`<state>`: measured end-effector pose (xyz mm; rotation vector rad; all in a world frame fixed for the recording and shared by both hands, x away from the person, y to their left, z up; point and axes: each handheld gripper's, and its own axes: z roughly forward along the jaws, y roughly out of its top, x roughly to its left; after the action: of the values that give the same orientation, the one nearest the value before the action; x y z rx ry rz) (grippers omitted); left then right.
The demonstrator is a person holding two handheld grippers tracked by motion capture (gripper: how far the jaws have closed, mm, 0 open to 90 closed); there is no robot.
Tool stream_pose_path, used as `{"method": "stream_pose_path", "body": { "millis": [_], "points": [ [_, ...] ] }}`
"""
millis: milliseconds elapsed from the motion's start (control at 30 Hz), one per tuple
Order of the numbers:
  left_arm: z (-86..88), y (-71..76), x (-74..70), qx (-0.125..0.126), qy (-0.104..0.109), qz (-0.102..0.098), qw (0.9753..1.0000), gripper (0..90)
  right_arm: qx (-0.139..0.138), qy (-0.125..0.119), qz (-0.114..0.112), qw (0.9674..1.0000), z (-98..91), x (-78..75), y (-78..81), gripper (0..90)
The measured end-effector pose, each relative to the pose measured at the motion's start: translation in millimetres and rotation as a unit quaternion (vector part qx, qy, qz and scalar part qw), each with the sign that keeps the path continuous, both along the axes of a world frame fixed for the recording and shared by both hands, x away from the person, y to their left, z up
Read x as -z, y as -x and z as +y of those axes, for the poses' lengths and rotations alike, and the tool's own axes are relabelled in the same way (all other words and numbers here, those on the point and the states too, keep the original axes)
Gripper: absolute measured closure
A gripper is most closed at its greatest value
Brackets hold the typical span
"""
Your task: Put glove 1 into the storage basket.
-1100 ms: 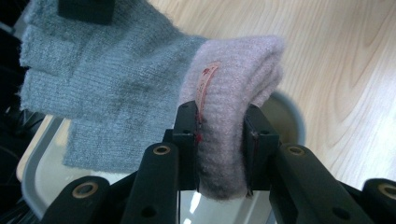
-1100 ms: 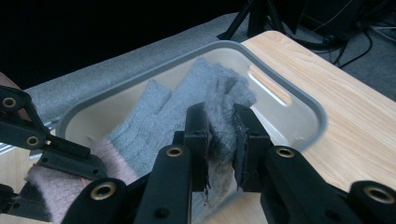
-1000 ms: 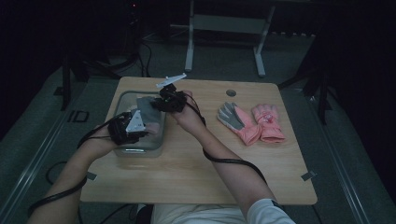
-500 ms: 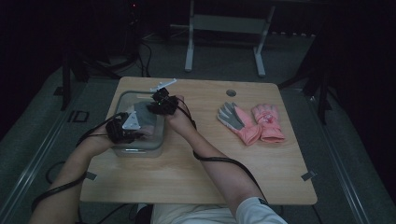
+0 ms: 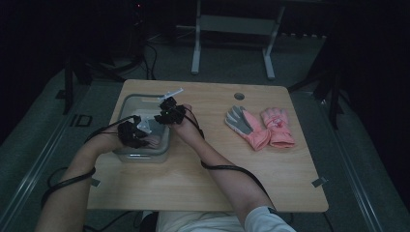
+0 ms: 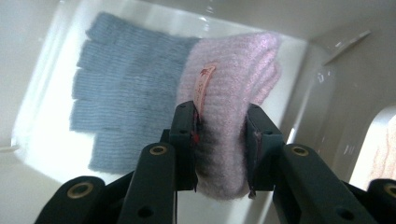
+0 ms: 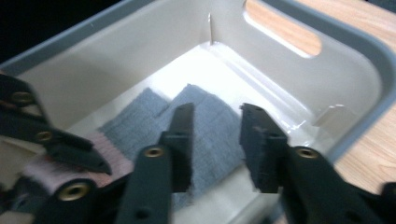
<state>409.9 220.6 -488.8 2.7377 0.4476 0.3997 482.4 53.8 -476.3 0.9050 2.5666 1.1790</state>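
Observation:
A knitted glove lies on the floor of the grey bin (image 5: pixel 126 104), with blue-grey fingers (image 6: pixel 121 88) and a pink cuff (image 6: pixel 233 79). My left gripper (image 6: pixel 220 109) is shut on that cuff, beside a small pink tag (image 6: pixel 205 84). My right gripper (image 7: pixel 217 112) hangs just above the glove's blue-grey part (image 7: pixel 210 116); its jaws have just been opening and stand apart with nothing pinched between them. In the high view both grippers are down in the bin, the left gripper (image 5: pixel 133 134) nearer me and the right gripper (image 5: pixel 169 112) farther back.
A pair of pink and grey padded gloves (image 5: pixel 261 126) lies on the wooden table (image 5: pixel 217 193) right of the bin. The bin's walls (image 7: pixel 355 37) and a handle cut-out (image 7: pixel 285 35) close in around both grippers. A round hole (image 5: pixel 238 95) sits near the far edge.
Both hands have sunk lower into the bin, bringing the glove down to its floor. The right gripper's jaws have spread apart and let go of the glove.

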Motion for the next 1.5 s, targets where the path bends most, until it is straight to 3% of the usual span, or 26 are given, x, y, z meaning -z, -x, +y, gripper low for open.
{"method": "stream_pose_path", "body": {
  "millis": [100,200,367,400,500,533,567,600,633,667,733,833,933,1100,1233,1367,1467,1500],
  "points": [
    [-0.9,-3.0,0.4,-0.001,0.0,0.007,1.0,66.1,0.001,-0.015,-0.001,0.9999,-11.1,-4.1,1.4,57.2],
    [-0.3,-3.8,0.3,-0.006,0.011,0.014,0.9998,56.7,-0.002,-0.039,-0.003,0.9992,-20.8,-8.3,5.1,54.9],
    [2.2,-1.9,-4.8,-0.023,0.02,0.002,0.9995,45.5,-0.009,-0.054,-0.009,0.9985,-31.8,-14.4,14.9,51.2],
    [4.7,0.0,-11.8,-0.039,0.046,-0.005,0.9982,45.5,-0.01,-0.057,-0.011,0.9983,-34.0,-15.3,16.9,50.5],
    [5.8,2.3,-22.4,-0.069,0.096,-0.006,0.9929,33.5,-0.019,-0.065,-0.024,0.9974,-48.8,-20.7,27.4,50.9],
    [4.1,3.0,-26.4,-0.081,0.118,-0.001,0.9897,28.0,-0.018,-0.066,-0.028,0.9973,-53.0,-22.2,29.6,52.6],
    [2.4,3.6,-29.8,-0.086,0.133,0.001,0.9875,23.3,-0.021,-0.066,-0.028,0.9972,-58.3,-23.8,31.5,54.5],
    [2.4,3.6,-29.8,-0.086,0.133,0.001,0.9875,22.1,-0.021,-0.066,-0.028,0.9972,-58.3,-23.8,31.5,54.5],
    [-0.5,4.8,-33.7,-0.09,0.155,0.003,0.9838,22.1,-0.023,-0.067,-0.028,0.9971,-62.3,-25.0,33.0,56.1],
    [-2.5,6.0,-36.2,-0.091,0.167,0.003,0.9817,17.9,-0.024,-0.063,-0.032,0.9972,-67.3,-26.5,35.1,56.7],
    [-10.7,9.2,-41.9,-0.089,0.189,0.008,0.9779,16.7,-0.026,-0.062,-0.035,0.9971,-75.1,-28.6,38.0,58.9],
    [-24.0,13.7,-46.1,-0.078,0.193,0.006,0.978,14.7,-0.027,-0.059,-0.043,0.997,-88.6,-31.6,42.9,59.2],
    [-37.9,19.1,-49.8,-0.069,0.212,0.014,0.9747,13.9,-0.028,-0.056,-0.051,0.9968,-101.5,-32.6,48.1,59.4],
    [-63.1,30.6,-51.7,-0.046,0.212,0.019,0.976,13.9,-0.026,-0.05,-0.061,0.9965,-125.5,-34.0,55.2,61.1],
    [-77.6,38.3,-49.5,-0.03,0.22,0.032,0.9745,13.9,-0.022,-0.052,-0.068,0.9961,-144.3,-36.3,57.8,61.9],
    [-93.1,51.0,-45.0,-0.001,0.215,0.033,0.9761,13.9,-0.019,-0.042,-0.076,0.996,-163.6,-36.9,57.5,62.5],
    [-104.7,60.1,-37.5,0.019,0.22,0.044,0.9742,13.9,-0.024,-0.04,-0.081,0.9957,-178.3,-35.3,53.5,63.7],
    [-108.6,63.1,-33.4,0.021,0.228,0.043,0.9725,13.9,-0.027,-0.039,-0.085,0.9952,-183.4,-34.1,52.3,64.3]
  ]
}}
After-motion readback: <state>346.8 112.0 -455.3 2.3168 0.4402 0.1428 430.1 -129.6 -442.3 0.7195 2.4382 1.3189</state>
